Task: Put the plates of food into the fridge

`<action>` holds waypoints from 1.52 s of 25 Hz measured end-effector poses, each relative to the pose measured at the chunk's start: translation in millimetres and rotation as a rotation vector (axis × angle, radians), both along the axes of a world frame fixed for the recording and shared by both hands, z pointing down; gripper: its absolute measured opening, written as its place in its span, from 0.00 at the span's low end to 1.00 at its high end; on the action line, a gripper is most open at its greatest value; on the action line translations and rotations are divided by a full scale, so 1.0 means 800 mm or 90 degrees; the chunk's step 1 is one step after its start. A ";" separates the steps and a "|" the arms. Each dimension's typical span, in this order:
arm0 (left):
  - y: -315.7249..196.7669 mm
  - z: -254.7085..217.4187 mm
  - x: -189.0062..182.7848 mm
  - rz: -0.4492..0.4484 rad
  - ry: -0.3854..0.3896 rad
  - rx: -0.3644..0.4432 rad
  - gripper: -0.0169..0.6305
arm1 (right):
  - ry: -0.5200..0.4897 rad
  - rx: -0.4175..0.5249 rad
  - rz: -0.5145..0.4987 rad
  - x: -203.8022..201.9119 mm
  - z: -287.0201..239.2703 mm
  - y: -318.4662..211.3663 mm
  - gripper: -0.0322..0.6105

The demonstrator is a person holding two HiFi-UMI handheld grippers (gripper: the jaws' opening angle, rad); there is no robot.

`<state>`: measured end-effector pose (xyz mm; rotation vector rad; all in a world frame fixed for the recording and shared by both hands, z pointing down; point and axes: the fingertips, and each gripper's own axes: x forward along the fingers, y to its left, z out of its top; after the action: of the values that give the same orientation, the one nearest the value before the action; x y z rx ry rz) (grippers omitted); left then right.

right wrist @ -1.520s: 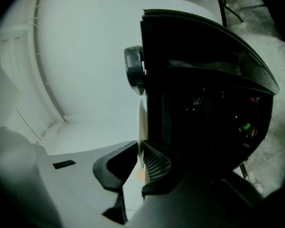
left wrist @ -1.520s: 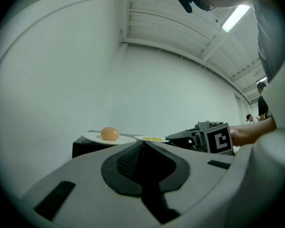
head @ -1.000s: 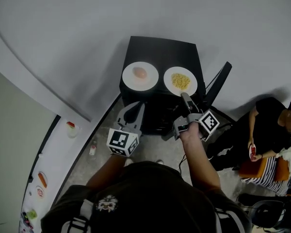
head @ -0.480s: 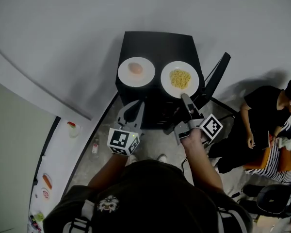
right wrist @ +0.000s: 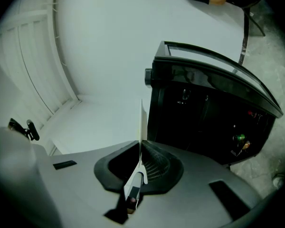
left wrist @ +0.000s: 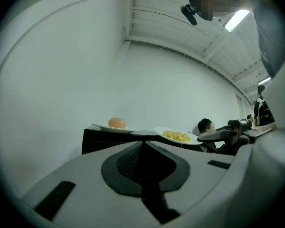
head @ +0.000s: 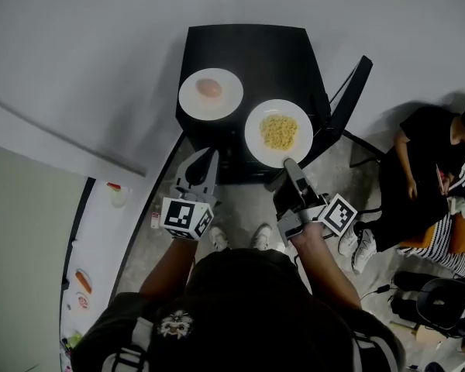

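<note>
Black fridge (head: 256,53) against white wall (head: 101,53), egg plate (head: 194,103) atop. Right gripper (head: 288,166) clamps noodle plate (head: 256,142); left gripper (head: 207,156) closed, empty.

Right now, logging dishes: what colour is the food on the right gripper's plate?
Yellow noodles on a white plate; head view best.

It looks like a test room or a lab arranged for recording, not a real home kitchen. A small black fridge (head: 248,53) stands alone against a bare white wall (head: 101,53), on a grey speckled concrete floor (head: 248,215). Along the left side runs a long white surface (head: 101,242) with a few small food items on it. At the right a person (head: 426,169) sits, near a black chair (head: 442,304). Overhead, strip lights (left wrist: 237,19) hang on a panelled ceiling.
</note>
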<state>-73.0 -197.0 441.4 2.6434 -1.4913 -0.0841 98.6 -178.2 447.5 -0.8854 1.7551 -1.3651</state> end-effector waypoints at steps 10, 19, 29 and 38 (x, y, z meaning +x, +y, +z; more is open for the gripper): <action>0.035 0.035 0.000 0.021 -0.021 -0.024 0.07 | 0.012 -0.030 -0.025 -0.015 0.054 0.054 0.11; 0.032 0.062 -0.005 0.027 -0.041 -0.045 0.07 | 0.023 -0.093 0.004 -0.006 0.120 0.031 0.11; 0.018 0.076 -0.001 0.034 -0.038 -0.059 0.07 | 0.010 -0.153 0.045 0.004 0.176 -0.026 0.11; 0.018 0.088 0.005 0.030 -0.036 -0.084 0.07 | 0.026 -0.145 0.073 0.006 0.204 -0.088 0.11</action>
<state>-69.2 -182.9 512.0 2.5939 -1.3986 0.0893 103.6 -248.3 610.5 -1.1265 1.5734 -1.4996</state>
